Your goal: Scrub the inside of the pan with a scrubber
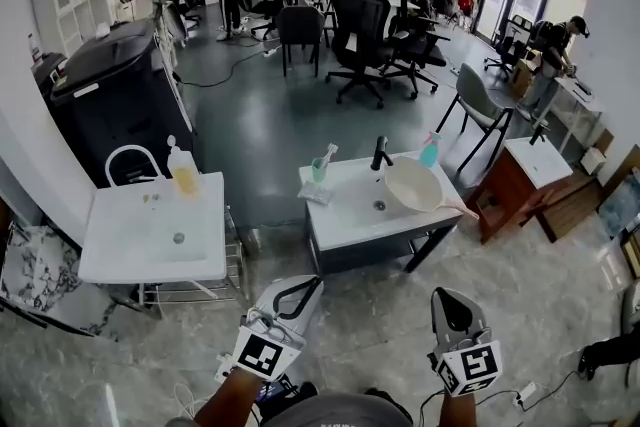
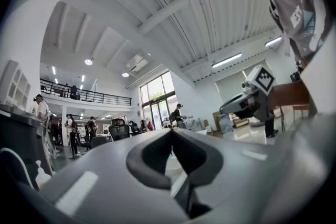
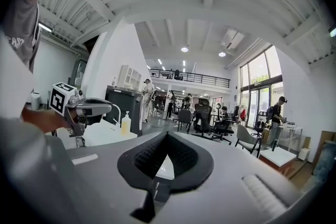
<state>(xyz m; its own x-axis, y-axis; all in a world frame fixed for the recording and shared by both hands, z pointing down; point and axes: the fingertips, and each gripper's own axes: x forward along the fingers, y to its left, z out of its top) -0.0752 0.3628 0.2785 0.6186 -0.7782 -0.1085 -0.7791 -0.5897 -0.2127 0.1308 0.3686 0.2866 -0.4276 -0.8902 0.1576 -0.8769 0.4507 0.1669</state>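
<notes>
A cream pan lies tilted in the basin of the right-hand white sink, its handle reaching over the front right corner. A cup holding a brush and a small pale pad sit at that sink's left side; I cannot tell which is the scrubber. My left gripper and right gripper hang low near my body, well short of the sink, both shut and empty. The left gripper view shows its own jaws closed, and the right gripper view shows the same.
A black faucet and a teal bottle stand at the back of the right sink. A second white sink with a yellow soap bottle is at the left. A grey chair and a wooden cabinet stand to the right.
</notes>
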